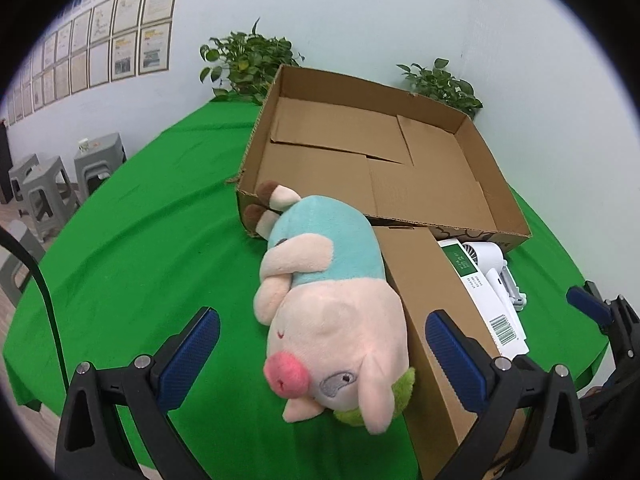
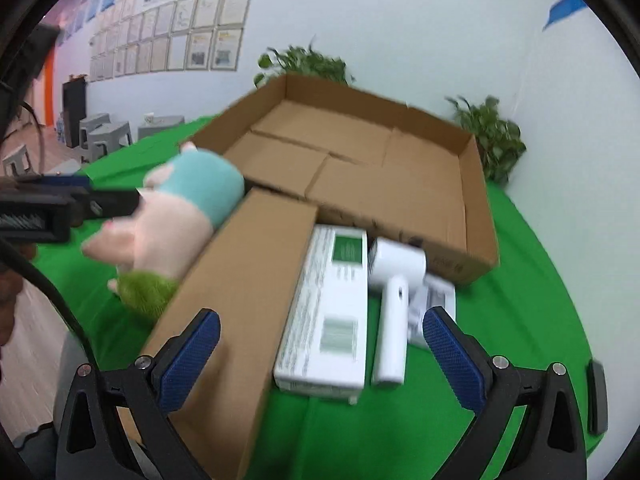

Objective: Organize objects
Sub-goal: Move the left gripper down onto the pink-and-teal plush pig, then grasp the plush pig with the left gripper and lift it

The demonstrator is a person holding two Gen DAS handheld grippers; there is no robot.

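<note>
Left tool (image 1: 322, 354) open, fingers either side of plush pig (image 1: 328, 304), not touching. Pig lies on green worktop (image 1: 140, 240), long axis running away from camera, snout near, feet at open cardboard tray (image 1: 372, 168); flank against long brown box (image 1: 436, 320).

Right tool (image 2: 320, 358) open, empty, over brown box (image 2: 240, 292) and white carton (image 2: 332, 312). White handheld fan (image 2: 394, 304) beside carton, handle toward camera.

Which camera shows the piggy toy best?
The left wrist view: the pink plush pig in a blue shirt lies sharp and whole, its face showing, ahead of the open left claw. The right wrist view shows it blurred, partly hidden by the long brown cardboard box.
</note>
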